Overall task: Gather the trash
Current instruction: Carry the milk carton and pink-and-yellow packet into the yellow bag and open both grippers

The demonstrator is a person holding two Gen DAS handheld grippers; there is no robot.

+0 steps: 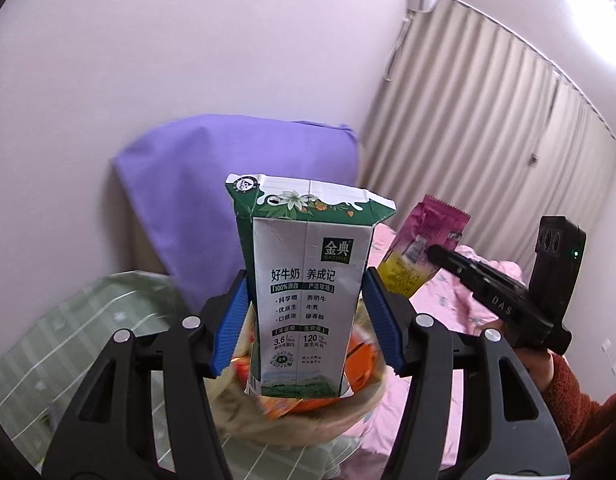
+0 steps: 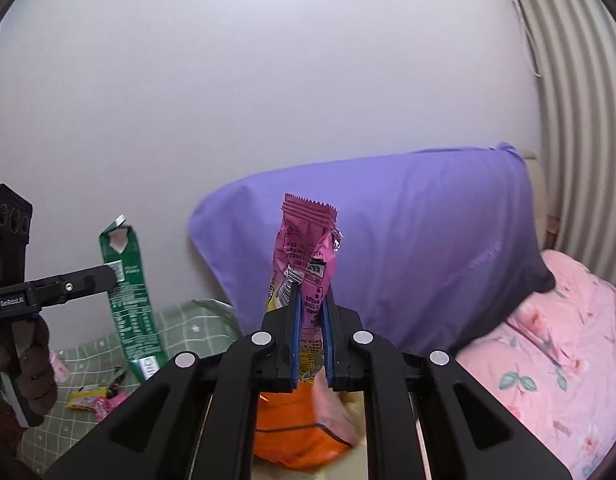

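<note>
My left gripper (image 1: 304, 316) is shut on a green and white milk carton (image 1: 306, 280), held upright above a pale trash bag (image 1: 308, 412) with orange wrappers in it. The carton also shows in the right wrist view (image 2: 128, 292), with the left gripper (image 2: 48, 286) on it. My right gripper (image 2: 310, 336) is shut on a pink and yellow snack wrapper (image 2: 306, 256), held upright over the bag's orange contents (image 2: 296, 436). The right gripper with the wrapper (image 1: 420, 248) is to the right of the carton in the left wrist view.
A purple pillow (image 2: 388, 248) leans against the white wall. A pink floral quilt (image 2: 556, 352) lies on the right, a green checked sheet (image 2: 192, 328) on the left. Small pink and yellow wrappers (image 2: 96, 396) lie on the green sheet. Curtains (image 1: 488, 128) hang at the right.
</note>
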